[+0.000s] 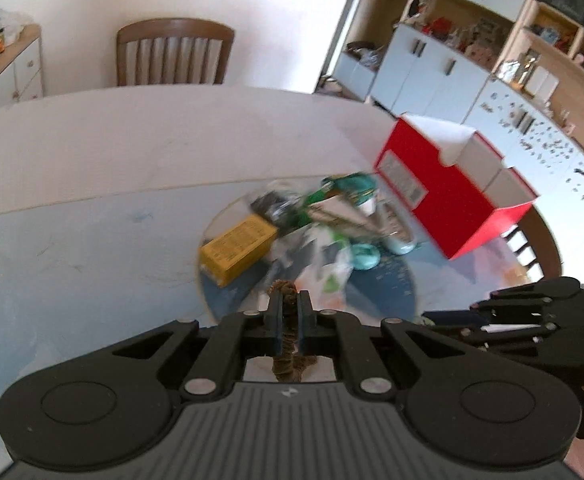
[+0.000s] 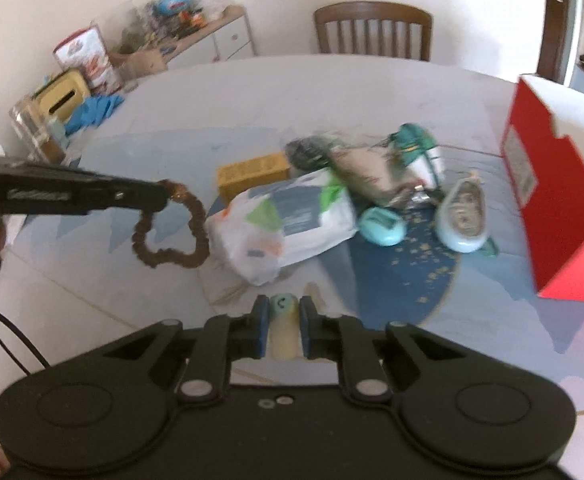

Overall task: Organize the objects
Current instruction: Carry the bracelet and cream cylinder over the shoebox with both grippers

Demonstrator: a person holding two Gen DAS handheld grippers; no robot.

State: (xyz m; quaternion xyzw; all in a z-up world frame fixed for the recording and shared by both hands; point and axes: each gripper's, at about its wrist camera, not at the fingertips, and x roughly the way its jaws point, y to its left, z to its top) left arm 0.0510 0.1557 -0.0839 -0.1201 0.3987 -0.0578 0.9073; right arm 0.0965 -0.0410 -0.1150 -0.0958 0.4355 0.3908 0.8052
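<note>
Two items held clear of the surface: left gripper [image 1: 288, 300], jaws clamped on a brown beaded loop [image 2: 172, 232]; right gripper [image 2: 284, 320], jaws closed on a pale tube [image 2: 283, 328]. Red box [image 2: 547, 200] lies ahead-right, nearer the right hand.

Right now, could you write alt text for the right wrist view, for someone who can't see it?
The right tongs are shut on a small pale tube with a teal cap, above a table. At left, the left tongs hold up a brown beaded loop. Beyond lie a white packet, a yellow box and an open red box.
</note>
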